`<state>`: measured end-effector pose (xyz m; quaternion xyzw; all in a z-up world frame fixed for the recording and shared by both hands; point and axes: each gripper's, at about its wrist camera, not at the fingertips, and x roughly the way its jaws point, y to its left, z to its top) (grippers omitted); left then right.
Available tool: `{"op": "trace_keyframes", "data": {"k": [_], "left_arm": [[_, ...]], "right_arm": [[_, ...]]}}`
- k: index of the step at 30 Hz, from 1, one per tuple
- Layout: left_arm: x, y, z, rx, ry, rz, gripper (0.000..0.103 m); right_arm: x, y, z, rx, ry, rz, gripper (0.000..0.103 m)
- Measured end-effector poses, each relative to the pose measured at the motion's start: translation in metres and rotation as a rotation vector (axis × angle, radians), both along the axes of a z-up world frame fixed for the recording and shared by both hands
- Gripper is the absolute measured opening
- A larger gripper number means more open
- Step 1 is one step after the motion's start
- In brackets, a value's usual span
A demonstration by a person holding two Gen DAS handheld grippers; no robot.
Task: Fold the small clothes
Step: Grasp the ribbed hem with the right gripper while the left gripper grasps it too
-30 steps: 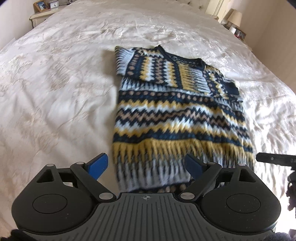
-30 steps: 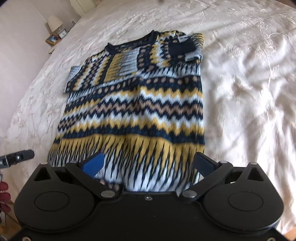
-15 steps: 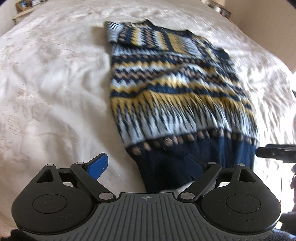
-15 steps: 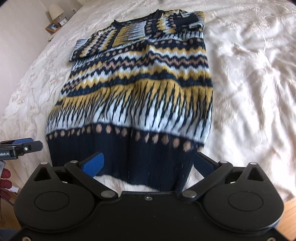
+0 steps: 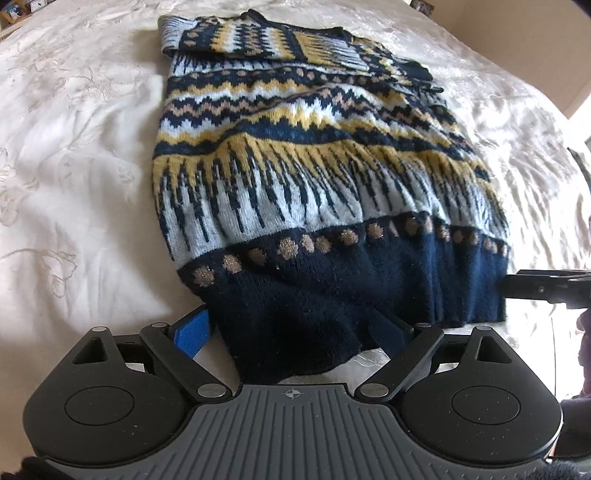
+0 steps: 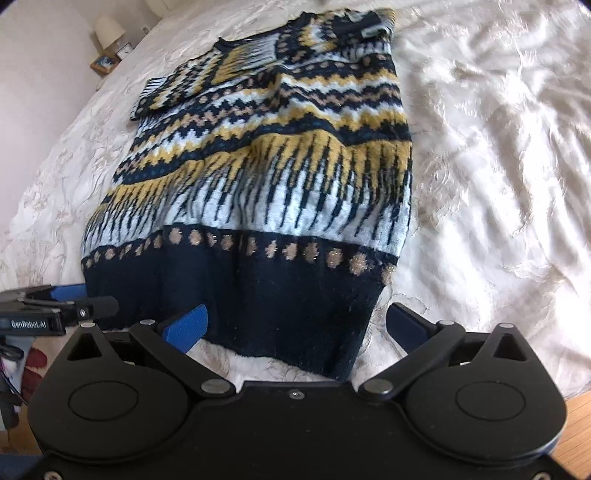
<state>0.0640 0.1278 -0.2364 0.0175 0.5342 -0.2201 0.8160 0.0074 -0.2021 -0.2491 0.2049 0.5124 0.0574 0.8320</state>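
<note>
Both tongs stand spread wide, pinching nothing. Seen from the left wrist, the left gripper [image 5: 295,332] has its blue pads at either side of the near left corner of the sweater [image 5: 317,184], the navy hem lying between them at 6 o'clock without either pad pressing it. From the right wrist view, the right gripper [image 6: 295,326] straddles the near right corner of the same hem in the same way, the cloth's edge running between its open jaws and a strip of bedspread showing beside the right pad. The sweater lies flat on the cream bedspread [image 5: 74,184], hem towards the cameras and neckline away at 12 o'clock, its sleeves folded in across the chest; bands of navy, yellow, pale blue and tan zigzags run across it, with a row of tan dots just above the navy ribbing. Each tool shows in the other's picture: the right one enters at 3 o'clock in the left view, just beside the hem's far corner, and the left one enters at 9 o'clock in the right view, beside the opposite corner. A lamp [image 6: 109,31] and a small framed picture [image 6: 105,62] stand past the bed at 11 o'clock in the right view.
</note>
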Motion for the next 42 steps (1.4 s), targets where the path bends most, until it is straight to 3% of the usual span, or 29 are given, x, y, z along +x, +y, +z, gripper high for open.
{"op": "trace_keyframes", "data": {"k": [9, 19, 21, 22, 29, 32, 35, 36, 37, 39, 42], "left_arm": [[0.006, 0.001, -0.017, -0.028, 0.016, 0.015, 0.098], [0.005, -0.009, -0.021, 0.002, 0.002, 0.061, 0.101], [0.004, -0.008, -0.018, 0.004, 0.002, 0.076, 0.098], [0.003, -0.007, -0.016, 0.007, -0.005, 0.086, 0.090], [-0.004, 0.008, -0.013, -0.051, -0.034, 0.135, 0.084], [-0.005, 0.009, -0.013, -0.054, -0.050, 0.151, 0.075], [-0.007, 0.010, -0.010, -0.055, -0.071, 0.182, 0.054], [-0.008, 0.012, -0.008, -0.062, -0.076, 0.188, 0.038], [-0.008, 0.013, -0.007, -0.062, -0.071, 0.196, 0.023], [-0.006, 0.017, -0.001, -0.093, -0.049, 0.207, 0.015], [-0.005, 0.022, 0.013, -0.113, -0.035, 0.204, 0.012]], "right_arm": [[0.012, -0.003, -0.030, 0.080, 0.043, -0.046, 0.103], [0.009, -0.013, -0.045, 0.148, 0.046, -0.123, 0.103], [0.007, -0.015, -0.046, 0.155, 0.048, -0.138, 0.103], [0.007, -0.015, -0.046, 0.158, 0.047, -0.140, 0.103], [0.002, -0.014, -0.043, 0.167, 0.039, -0.145, 0.101], [-0.002, -0.016, -0.041, 0.182, 0.029, -0.159, 0.085], [-0.005, -0.021, -0.039, 0.192, 0.020, -0.173, 0.051], [-0.006, -0.023, -0.038, 0.204, 0.018, -0.178, 0.033], [-0.007, -0.025, -0.037, 0.226, 0.019, -0.180, 0.024], [-0.011, -0.029, -0.033, 0.253, 0.011, -0.178, 0.018], [-0.017, -0.025, -0.014, 0.187, -0.013, -0.120, 0.015]]}}
